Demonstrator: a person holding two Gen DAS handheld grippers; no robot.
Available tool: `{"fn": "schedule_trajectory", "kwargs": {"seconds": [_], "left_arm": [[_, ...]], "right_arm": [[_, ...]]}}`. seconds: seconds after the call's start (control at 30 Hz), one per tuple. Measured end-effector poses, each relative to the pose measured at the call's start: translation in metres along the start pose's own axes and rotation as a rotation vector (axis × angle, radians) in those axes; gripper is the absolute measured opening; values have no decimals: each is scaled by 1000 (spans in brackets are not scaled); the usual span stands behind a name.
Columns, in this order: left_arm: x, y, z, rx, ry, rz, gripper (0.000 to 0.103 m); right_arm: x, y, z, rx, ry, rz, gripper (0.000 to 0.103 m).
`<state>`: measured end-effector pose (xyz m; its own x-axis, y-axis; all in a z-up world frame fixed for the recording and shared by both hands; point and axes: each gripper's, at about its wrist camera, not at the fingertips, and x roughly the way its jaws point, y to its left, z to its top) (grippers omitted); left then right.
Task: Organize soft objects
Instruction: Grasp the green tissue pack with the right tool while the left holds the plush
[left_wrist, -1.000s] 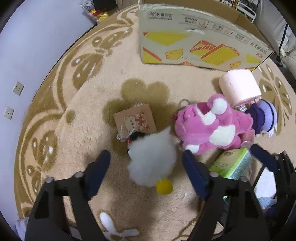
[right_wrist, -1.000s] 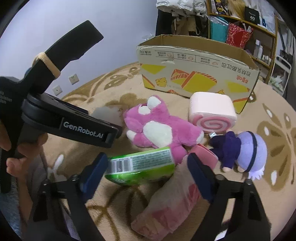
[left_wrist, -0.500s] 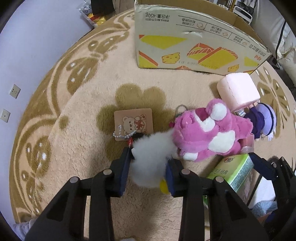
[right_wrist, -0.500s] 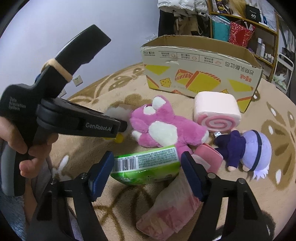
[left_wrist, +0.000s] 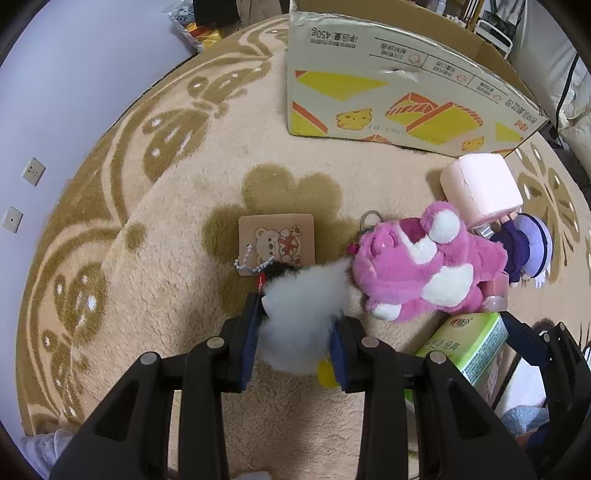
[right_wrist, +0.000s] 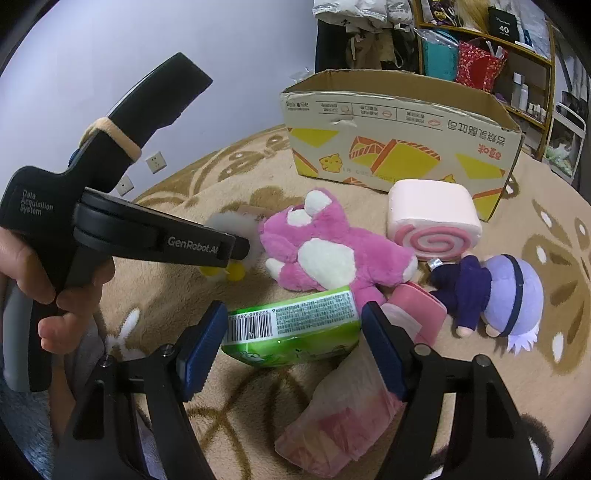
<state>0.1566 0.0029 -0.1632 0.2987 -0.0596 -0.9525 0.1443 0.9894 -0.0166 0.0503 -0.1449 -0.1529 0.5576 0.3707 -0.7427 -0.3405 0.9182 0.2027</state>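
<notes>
The left tongs (left_wrist: 295, 343) have just been closing and now pinch a white fluffy toy (left_wrist: 303, 310) on the patterned rug (left_wrist: 166, 277), beside a pink plush bear (left_wrist: 424, 269). The right tongs (right_wrist: 291, 339) stand wide around a green tissue pack (right_wrist: 295, 328); their pads seem to touch its ends, though the contact is hard to judge. A pink roll cushion (right_wrist: 432, 221), a purple-haired doll (right_wrist: 495, 291) and a cardboard box (right_wrist: 399, 136) lie beyond.

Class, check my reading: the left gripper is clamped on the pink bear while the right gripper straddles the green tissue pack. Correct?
One slip: the left gripper is clamped on the white fluffy toy, not the pink bear, as the left wrist view shows. The right gripper does straddle the green tissue pack.
</notes>
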Motion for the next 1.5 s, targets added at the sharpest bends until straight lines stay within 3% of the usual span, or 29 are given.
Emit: {"fn": "schedule_trajectory", "kwargs": {"seconds": [0.47, 0.83, 0.87, 0.9, 1.17, 1.23, 1.3, 1.37, 1.5], "left_arm": [[-12, 10, -1, -42, -38, 7, 32], [-29, 11, -3, -52, -116, 22, 32], [-31, 10, -4, -50, -121, 24, 32], [-31, 11, -3, -51, -123, 23, 32], [-39, 15, -3, -66, -139, 36, 32], [-38, 17, -2, -68, -138, 34, 32], [-38, 17, -2, -68, -138, 35, 32], [-38, 16, -2, -69, -140, 32, 32], [-38, 18, -1, -71, -149, 34, 32]], "right_arm": [[1, 6, 1, -21, -1, -13, 78], [-18, 0, 6, 23, -90, -18, 72], [-19, 0, 6, 23, -95, -18, 64], [-21, 0, 7, 23, -104, -25, 11], [-20, -18, 9, 101, -92, -11, 16], [-19, -16, 8, 98, -90, 0, 27], [-17, -12, 8, 88, -91, 10, 64], [-20, -8, 6, 69, -103, 11, 74], [-13, -1, 6, 32, -77, 10, 76]]}}
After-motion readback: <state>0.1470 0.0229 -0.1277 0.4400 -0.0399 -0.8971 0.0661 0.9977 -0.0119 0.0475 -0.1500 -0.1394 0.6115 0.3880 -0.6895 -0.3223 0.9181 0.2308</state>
